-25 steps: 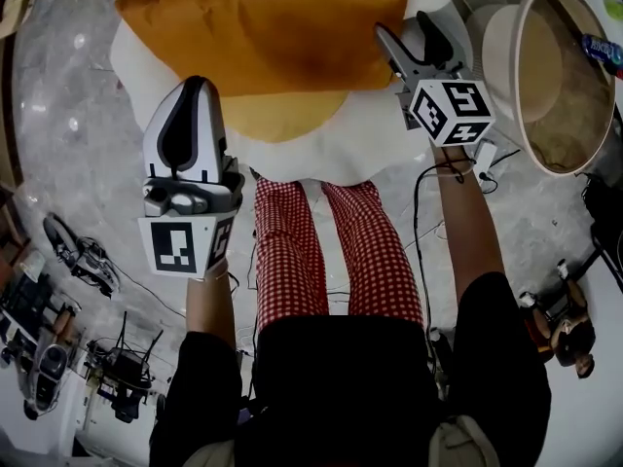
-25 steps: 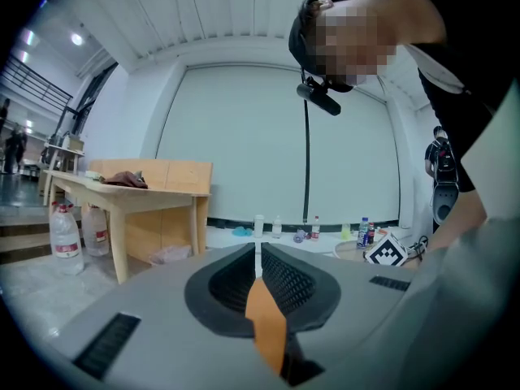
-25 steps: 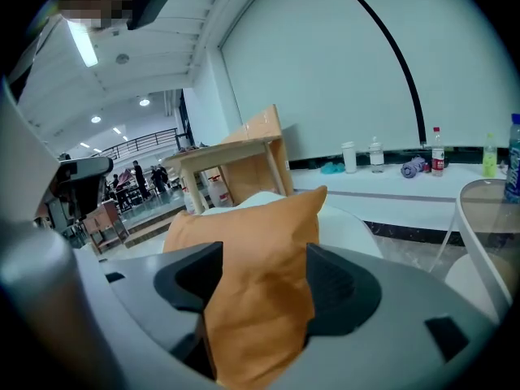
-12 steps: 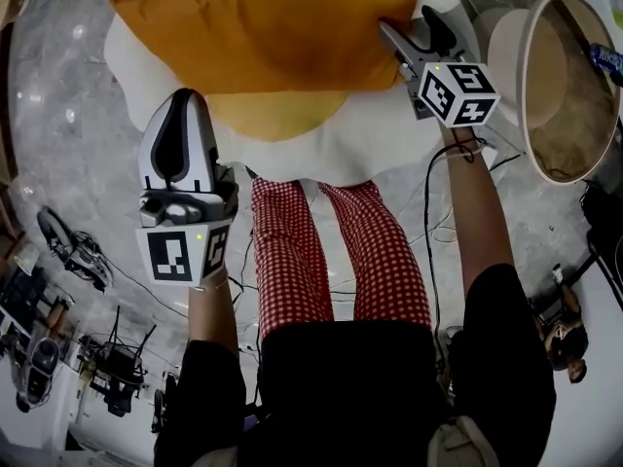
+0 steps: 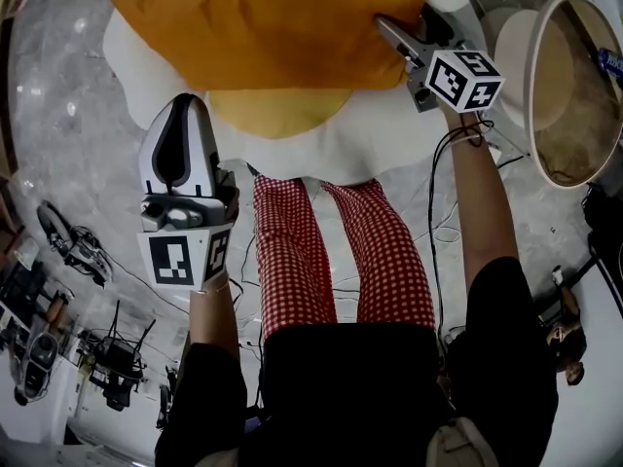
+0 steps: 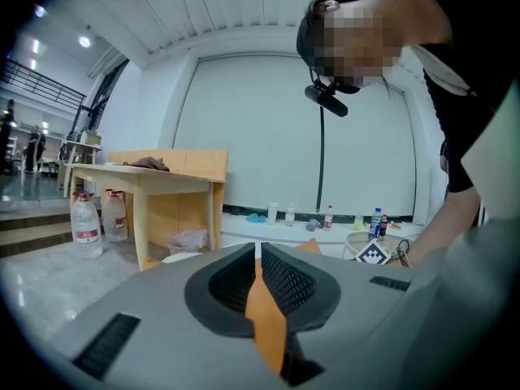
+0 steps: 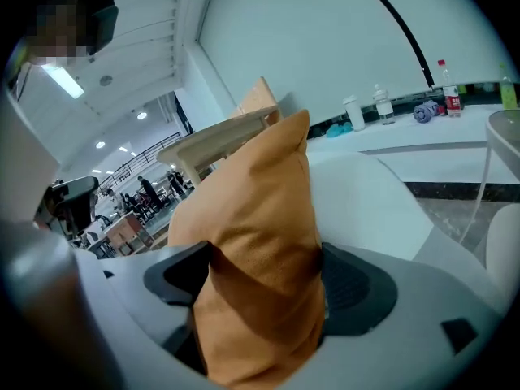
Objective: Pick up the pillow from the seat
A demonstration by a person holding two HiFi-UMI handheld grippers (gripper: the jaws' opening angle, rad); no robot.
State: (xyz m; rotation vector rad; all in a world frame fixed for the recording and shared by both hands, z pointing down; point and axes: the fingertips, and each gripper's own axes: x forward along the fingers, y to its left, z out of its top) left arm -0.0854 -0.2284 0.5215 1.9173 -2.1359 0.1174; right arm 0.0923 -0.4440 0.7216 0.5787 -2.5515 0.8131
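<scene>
An orange pillow [image 5: 273, 27] lies on the white egg-shaped seat [image 5: 389, 134], over its yellow middle [image 5: 282, 115]. My right gripper [image 5: 407, 22] is at the pillow's right edge. Its jaws have just been opening and stand wide, open. In the right gripper view the pillow [image 7: 260, 218] fills the gap of the right gripper [image 7: 260, 291], and its fabric brushes both pads. My left gripper [image 5: 185, 105] hangs shut just off the pillow's lower left edge. In the left gripper view only a sliver of orange shows through the slit of the left gripper [image 6: 258, 258].
A round beige tub [image 5: 574, 86] stands right of the seat. Cables [image 5: 438, 222] trail over the marble floor, and more gear [image 5: 68, 251] lies at the left. The person's legs in red check trousers [image 5: 292, 261] stand against the seat's front. A wooden table [image 6: 154, 177] and water bottles [image 6: 85, 222] stand further off.
The right gripper has pushed further onto the pillow's right edge with its jaws wider apart. The left gripper has sunk a little and stayed shut.
</scene>
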